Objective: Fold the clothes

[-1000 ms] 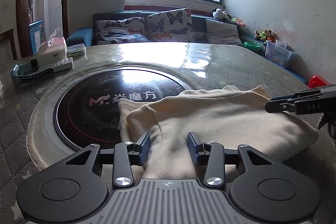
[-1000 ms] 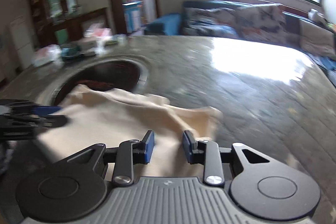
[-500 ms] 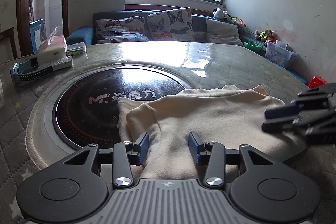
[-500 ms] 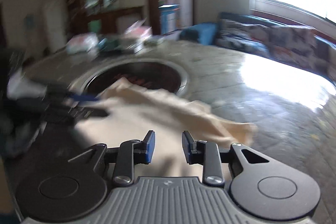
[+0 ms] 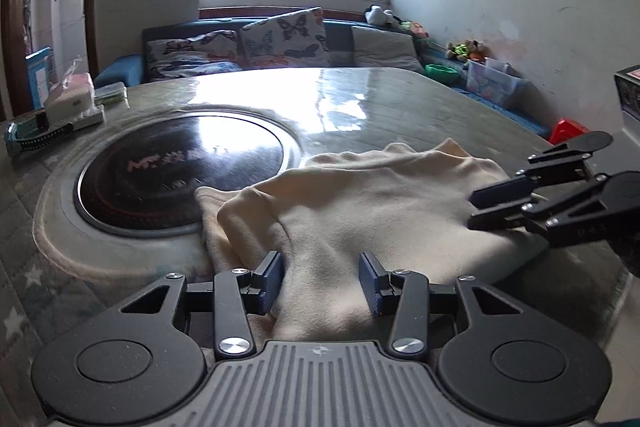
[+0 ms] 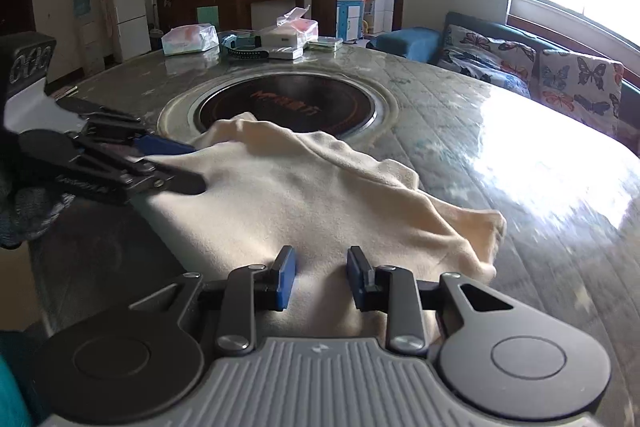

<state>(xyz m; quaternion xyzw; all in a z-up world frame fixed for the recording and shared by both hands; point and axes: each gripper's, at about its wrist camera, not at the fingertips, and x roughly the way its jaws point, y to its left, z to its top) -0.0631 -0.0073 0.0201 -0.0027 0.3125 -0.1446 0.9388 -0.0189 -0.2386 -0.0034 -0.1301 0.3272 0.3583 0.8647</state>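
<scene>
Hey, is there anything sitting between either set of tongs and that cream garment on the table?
Nothing visible is in the way. The cream garment lies directly under and between the open fingers of the left tongs and the right tongs. The boxes sit far across the table.

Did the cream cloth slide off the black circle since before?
Yes. In the left wrist view the cream cloth covered part of the black circle earlier; now only its corner overlaps the rim, so it has shifted right, away from the circle.
</scene>
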